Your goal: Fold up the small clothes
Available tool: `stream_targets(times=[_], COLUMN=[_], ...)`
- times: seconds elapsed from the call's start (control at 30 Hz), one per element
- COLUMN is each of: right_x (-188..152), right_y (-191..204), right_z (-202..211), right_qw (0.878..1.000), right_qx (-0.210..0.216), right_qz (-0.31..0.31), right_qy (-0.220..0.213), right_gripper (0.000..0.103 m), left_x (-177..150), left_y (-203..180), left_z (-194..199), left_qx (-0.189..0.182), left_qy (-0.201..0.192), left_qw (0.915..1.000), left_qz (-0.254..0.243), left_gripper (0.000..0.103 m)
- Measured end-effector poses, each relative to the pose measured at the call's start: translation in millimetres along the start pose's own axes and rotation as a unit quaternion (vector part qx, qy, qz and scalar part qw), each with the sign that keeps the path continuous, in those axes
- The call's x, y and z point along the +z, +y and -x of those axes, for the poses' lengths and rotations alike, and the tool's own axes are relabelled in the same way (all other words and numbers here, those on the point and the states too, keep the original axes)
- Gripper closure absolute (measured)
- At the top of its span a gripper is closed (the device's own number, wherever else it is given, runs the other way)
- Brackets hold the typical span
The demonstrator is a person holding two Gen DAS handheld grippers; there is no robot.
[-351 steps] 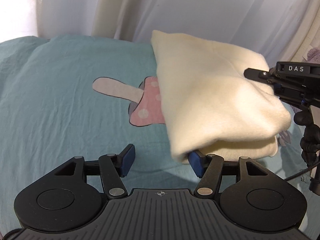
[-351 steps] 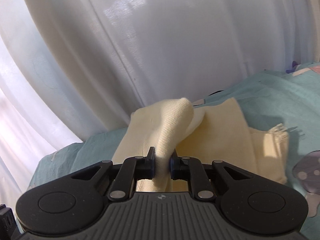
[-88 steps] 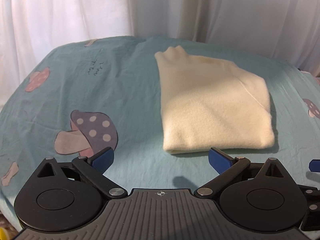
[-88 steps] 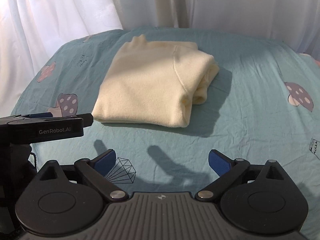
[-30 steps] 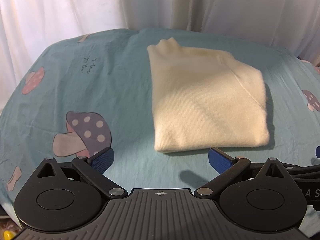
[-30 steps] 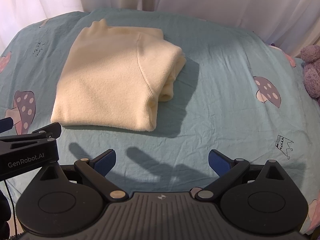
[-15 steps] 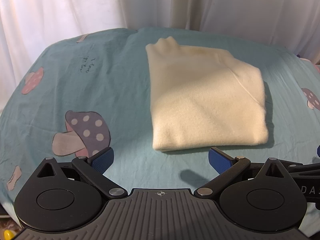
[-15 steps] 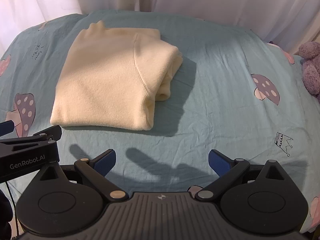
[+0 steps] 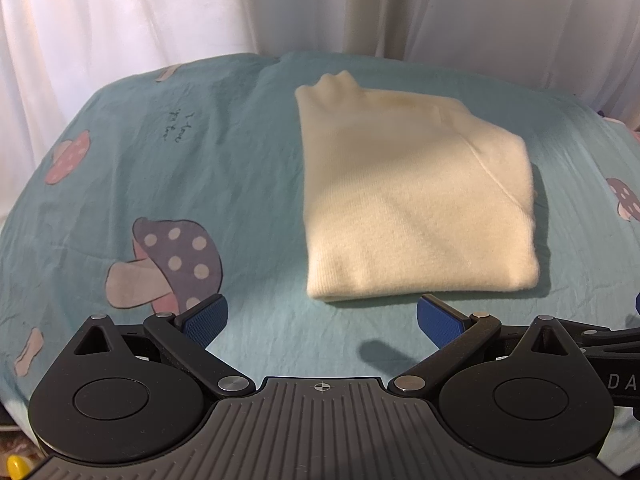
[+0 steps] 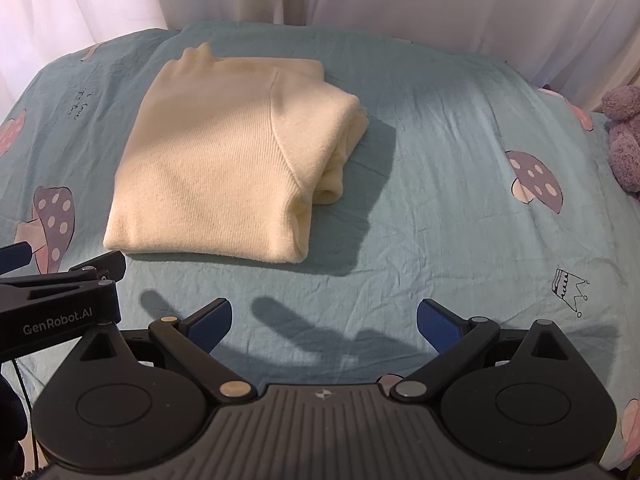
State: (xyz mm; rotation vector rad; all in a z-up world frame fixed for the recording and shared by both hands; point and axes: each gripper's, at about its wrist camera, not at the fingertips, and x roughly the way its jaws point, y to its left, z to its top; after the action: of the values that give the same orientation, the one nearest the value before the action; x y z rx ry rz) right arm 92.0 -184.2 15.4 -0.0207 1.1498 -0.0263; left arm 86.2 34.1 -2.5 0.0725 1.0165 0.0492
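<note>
A cream knitted sweater point(image 9: 416, 200) lies folded into a thick rectangle on the teal bedsheet point(image 9: 200, 168); the right wrist view shows the same cream sweater point(image 10: 224, 160) with its stacked layers open toward the right. My left gripper point(image 9: 322, 316) hangs open just short of the sweater's near edge, nothing between its blue pads. My right gripper point(image 10: 324, 320) is open too, held back over bare sheet in front of the sweater. The left gripper's black body point(image 10: 60, 304) shows at the left edge of the right wrist view.
The teal sheet point(image 10: 460, 152) carries mushroom prints point(image 9: 168, 264) and small doodles. White curtains point(image 9: 160, 12) hang close behind the bed. A purple plush toy point(image 10: 624, 136) sits at the right edge. The bed's near edge drops off at the lower left.
Earlier the right gripper held a fold of the sweater aloft; since then it lies released and folded. Over the last second both grippers drifted only slightly, staying open.
</note>
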Motion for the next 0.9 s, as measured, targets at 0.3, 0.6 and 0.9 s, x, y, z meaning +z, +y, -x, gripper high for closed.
stream_targets(times=[0.3,0.6,0.9], right_x=[2.6,3.1,3.3], right_y=[-1.8,-2.8,-2.2], right_z=[0.5,0.7,1.2], right_qw=[1.0,1.0,1.0], right_qx=[-0.003,-0.003,-0.003], right_qz=[0.001,0.001,0.001], right_qy=[-0.003,-0.003,-0.003], right_gripper=[0.004,0.004,0.004], left_x=[0.6,1.2,1.1], left_y=[-1.0,-2.1,-2.0], left_z=[-0.2,-0.2,0.1], left_qx=[0.0,0.001,0.001], left_qy=[0.002,0.006,0.007], left_qw=[1.0,1.0,1.0], left_qz=[-0.005,-0.006,-0.005], left_gripper=[0.0,0.0,0.0])
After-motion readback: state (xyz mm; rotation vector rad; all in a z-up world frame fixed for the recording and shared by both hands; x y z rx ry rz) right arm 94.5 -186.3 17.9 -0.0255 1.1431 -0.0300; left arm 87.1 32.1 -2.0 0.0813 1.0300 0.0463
